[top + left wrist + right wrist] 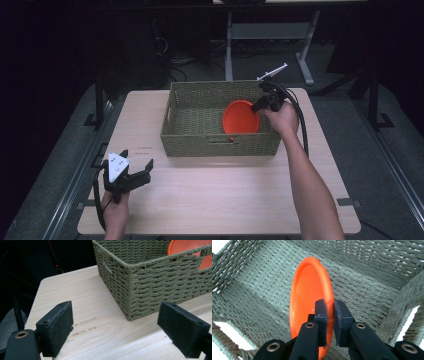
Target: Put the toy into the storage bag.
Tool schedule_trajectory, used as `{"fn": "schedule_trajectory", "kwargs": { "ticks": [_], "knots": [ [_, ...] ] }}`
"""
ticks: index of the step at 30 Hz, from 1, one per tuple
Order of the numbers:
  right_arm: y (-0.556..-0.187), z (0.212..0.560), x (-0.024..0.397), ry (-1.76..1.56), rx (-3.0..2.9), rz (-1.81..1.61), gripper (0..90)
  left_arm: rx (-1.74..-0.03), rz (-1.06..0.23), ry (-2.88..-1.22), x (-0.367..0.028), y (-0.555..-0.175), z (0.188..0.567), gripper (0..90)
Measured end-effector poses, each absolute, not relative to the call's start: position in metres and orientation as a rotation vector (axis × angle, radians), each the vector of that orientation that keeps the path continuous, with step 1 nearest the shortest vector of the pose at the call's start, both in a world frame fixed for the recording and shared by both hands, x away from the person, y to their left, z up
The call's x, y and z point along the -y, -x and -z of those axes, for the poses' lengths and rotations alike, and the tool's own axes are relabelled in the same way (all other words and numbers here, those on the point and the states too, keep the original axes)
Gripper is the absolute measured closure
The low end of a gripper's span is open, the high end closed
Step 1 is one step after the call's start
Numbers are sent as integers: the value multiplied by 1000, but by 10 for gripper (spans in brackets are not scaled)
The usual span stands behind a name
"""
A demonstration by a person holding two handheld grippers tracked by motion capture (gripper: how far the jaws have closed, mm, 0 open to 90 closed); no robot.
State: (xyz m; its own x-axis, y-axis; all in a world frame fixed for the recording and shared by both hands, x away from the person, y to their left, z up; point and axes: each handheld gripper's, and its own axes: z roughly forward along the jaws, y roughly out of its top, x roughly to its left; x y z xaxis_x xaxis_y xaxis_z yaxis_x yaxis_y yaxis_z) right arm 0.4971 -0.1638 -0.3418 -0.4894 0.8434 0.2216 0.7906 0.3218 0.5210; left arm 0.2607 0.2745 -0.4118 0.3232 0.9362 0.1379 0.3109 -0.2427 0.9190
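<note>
an orange plastic plate [308, 302], round with a raised rim, stands on edge inside the woven olive-green basket [200, 145], tilted toward the basket's right end wall and just inside its near wall. its rim is pinched between the black pads of the right gripper [331, 315]. the rectangular basket, with a handle slot in each wall, sits at the middle of the table's far edge.

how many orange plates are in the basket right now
1. A round orange plastic plate stands tilted in the right part of the green woven basket, its rim pinched by the right gripper. The basket's near wall hides some floor, so another could lie unseen.
</note>
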Motion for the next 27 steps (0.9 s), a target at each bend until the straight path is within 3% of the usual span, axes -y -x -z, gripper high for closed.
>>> {"fn": "schedule_trajectory", "kwargs": {
  "ticks": [27],
  "knots": [
    [-494,345,178,-1578,-2480,-831,735,-1116,-929,-1743,-273,-260,412,127]
  ]
}}
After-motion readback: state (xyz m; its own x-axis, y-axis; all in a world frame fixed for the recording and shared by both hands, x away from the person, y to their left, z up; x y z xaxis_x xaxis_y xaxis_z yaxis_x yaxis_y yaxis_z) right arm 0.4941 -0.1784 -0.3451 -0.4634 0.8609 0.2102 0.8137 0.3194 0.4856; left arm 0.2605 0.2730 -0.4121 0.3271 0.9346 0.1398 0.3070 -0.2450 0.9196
